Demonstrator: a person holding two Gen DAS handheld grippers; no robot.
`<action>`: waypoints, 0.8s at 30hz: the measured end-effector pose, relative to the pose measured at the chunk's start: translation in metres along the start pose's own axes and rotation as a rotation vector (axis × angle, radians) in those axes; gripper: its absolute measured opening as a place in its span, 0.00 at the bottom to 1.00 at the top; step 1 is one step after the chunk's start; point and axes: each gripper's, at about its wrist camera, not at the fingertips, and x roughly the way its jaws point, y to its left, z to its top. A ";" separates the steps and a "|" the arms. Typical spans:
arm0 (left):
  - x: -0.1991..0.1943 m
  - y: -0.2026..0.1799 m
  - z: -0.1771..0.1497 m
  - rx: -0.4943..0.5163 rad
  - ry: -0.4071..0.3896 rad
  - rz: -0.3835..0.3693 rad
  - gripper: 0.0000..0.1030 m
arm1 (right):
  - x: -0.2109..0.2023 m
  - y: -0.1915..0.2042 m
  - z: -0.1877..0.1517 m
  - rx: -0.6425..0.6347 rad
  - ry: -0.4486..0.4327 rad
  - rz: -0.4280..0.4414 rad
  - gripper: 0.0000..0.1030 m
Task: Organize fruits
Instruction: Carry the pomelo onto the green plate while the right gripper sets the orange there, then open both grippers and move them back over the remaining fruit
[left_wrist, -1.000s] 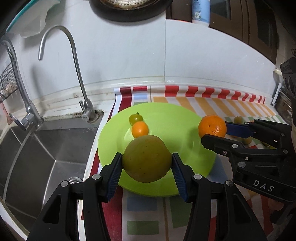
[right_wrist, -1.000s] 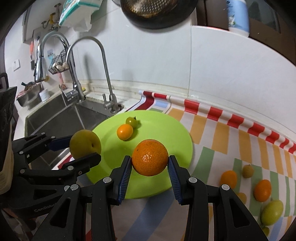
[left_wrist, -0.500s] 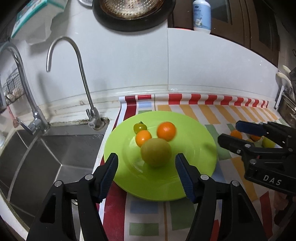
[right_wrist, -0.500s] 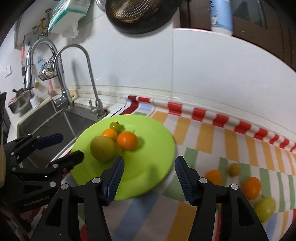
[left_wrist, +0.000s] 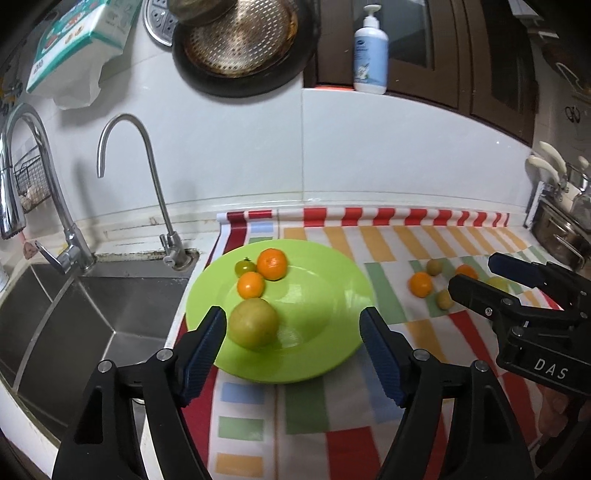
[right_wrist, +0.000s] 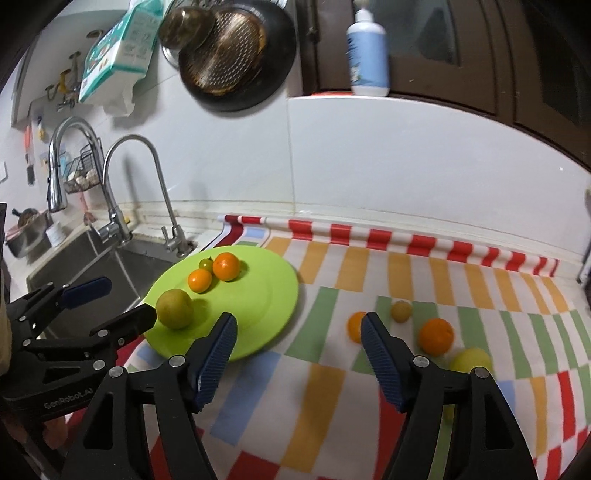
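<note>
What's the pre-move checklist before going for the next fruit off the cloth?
1. Left gripper empty, fingers opening: ok.
2. Right gripper empty, fingers opening: ok.
3. Yellow-green fruit resting on green plate, clear of the fingers: ok.
4. Free room on the plate's right half: ok.
5. Loose fruit left on striped cloth, e.g. orange: not ok, task unfinished.
6. Small orange fruit partly hidden behind a right finger; graspability: cannot tell.

I see a round lime-green plastic plate (left_wrist: 332, 280) lying flat on the striped cloth, bearing a large yellow-green pear-like fruit (left_wrist: 253, 323), two small oranges (left_wrist: 272, 263) (left_wrist: 250, 284) and a greenish tomato (left_wrist: 245, 266); five more small fruits (right_wrist: 436, 336) lie loose to its right.
</note>
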 end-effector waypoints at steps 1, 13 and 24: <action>-0.003 -0.003 0.000 0.005 -0.003 -0.008 0.74 | -0.006 -0.003 -0.002 0.004 -0.003 -0.007 0.68; -0.033 -0.045 -0.004 0.080 -0.057 -0.080 0.79 | -0.057 -0.030 -0.026 0.060 -0.016 -0.101 0.68; -0.037 -0.073 -0.004 0.118 -0.074 -0.166 0.80 | -0.088 -0.053 -0.036 0.111 -0.053 -0.208 0.68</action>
